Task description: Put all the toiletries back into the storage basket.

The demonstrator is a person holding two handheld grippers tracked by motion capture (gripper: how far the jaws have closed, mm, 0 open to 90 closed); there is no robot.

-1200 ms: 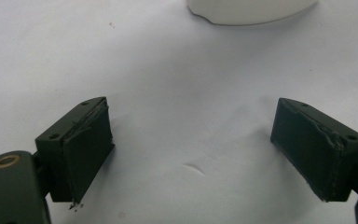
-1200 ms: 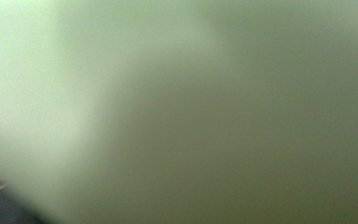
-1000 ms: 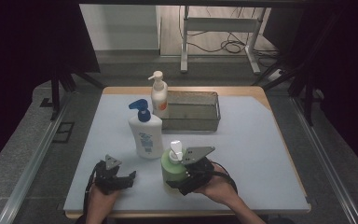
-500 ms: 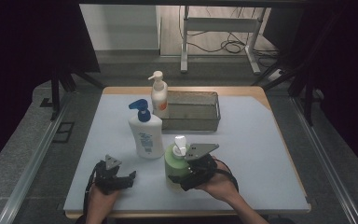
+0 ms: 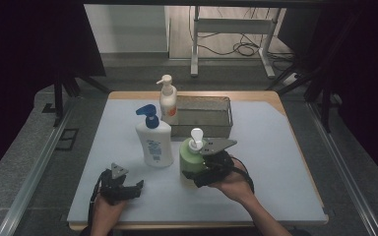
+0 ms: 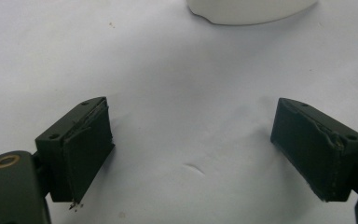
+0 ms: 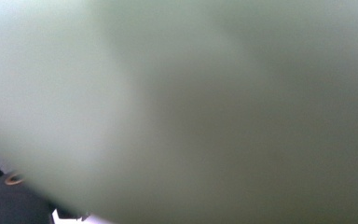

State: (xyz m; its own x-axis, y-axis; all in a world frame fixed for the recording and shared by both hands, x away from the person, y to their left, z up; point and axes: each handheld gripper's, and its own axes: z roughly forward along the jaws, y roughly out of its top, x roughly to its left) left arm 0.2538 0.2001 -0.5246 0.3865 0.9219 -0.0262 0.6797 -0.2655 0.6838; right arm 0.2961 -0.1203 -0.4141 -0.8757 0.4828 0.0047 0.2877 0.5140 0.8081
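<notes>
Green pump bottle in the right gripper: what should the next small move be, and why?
Probably carry the green pump bottle up and toward the wire basket just behind it. The right gripper is closed around the bottle's body, the basket's near side has room, and the left gripper sits open and idle, well clear. Watch the white bottle on its left.

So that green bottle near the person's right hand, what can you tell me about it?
The green pump bottle is squat and rounded, pale green, plastic by the look of it, with a white pump head on top. It stands upright near the front middle of the table, just in front of the wire basket and right of the white bottle with a blue pump. The right gripper grips its side. In the right gripper view its body is a pale green blur.
</notes>
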